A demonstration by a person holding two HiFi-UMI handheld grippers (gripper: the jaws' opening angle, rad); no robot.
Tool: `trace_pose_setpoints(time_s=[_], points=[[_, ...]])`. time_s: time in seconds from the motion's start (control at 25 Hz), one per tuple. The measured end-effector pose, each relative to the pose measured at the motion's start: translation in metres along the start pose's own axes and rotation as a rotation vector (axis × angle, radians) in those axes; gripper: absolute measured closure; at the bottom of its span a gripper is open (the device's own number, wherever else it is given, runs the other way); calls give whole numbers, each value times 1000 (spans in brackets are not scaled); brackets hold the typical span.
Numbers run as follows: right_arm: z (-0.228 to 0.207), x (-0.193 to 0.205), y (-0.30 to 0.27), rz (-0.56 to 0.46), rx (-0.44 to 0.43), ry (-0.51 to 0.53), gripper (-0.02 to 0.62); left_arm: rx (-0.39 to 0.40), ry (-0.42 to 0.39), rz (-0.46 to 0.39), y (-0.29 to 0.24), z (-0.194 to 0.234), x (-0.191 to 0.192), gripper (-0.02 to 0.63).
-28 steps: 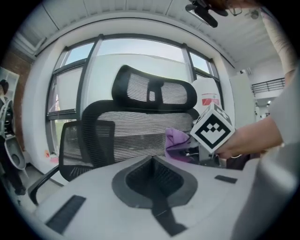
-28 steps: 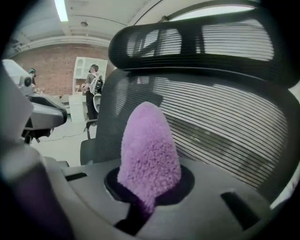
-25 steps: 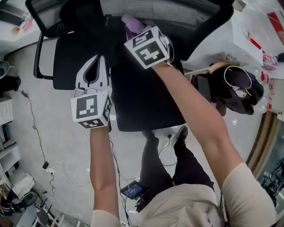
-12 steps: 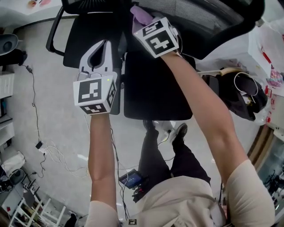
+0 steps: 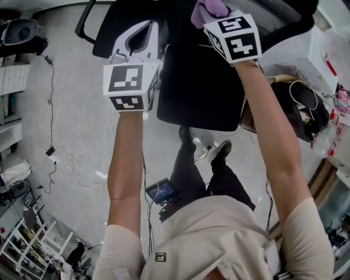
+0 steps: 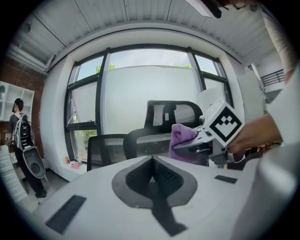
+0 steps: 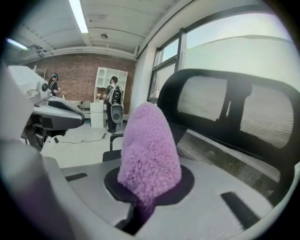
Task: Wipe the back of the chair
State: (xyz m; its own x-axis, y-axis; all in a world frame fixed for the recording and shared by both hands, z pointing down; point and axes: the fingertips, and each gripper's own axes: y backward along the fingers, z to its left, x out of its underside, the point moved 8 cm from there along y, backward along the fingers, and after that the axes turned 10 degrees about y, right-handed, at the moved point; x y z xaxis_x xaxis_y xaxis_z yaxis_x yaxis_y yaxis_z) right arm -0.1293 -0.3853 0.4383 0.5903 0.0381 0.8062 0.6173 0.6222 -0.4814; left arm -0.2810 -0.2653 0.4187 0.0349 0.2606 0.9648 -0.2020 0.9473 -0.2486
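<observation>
Chair back: it fills the right side of your right gripper view, a black frame with grey mesh panels, and the ribbed lower mesh runs down behind the cloth. From the head view the chair's dark seat lies below both your arms, with the back's rim at the top edge.

Your right hand-held gripper is pinching the purple cloth at its base. The fluffy tuft stands up out of the closed jaws and points toward the chair back. It is close to the mesh, but you cannot tell from these views whether it touches. In the left gripper view the cloth shows in front of the backrest.

Your left hand-held gripper has its jaws pressed together with nothing between them. It is held up to the left of the right one, apart from the chair back, over the edge of a second black chair that stands beside the first.

Beyond the chairs is a large window. A person with a backpack stands well off near a brick wall. Loose cables lie on the grey floor to your left, and a dark bag sits to your right.
</observation>
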Motion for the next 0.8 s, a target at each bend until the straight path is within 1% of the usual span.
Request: trace_pose_setpoints(time_s=[0.16,0.48,0.72,0.8], points=[[-4,-22,59,-46,22,7,572,-3,-15,-26,30,-20,-32,600],[-19,-64,196,-159,66,26,572,18,-75,-96,91,-88,-104,600],[-21,-73,292,-219,74,24,572,39,-110,-155,140,-141,-139,600],[-19,-75,323,-240,72,23,572,42,-110,-169,156,-159,-149,600]])
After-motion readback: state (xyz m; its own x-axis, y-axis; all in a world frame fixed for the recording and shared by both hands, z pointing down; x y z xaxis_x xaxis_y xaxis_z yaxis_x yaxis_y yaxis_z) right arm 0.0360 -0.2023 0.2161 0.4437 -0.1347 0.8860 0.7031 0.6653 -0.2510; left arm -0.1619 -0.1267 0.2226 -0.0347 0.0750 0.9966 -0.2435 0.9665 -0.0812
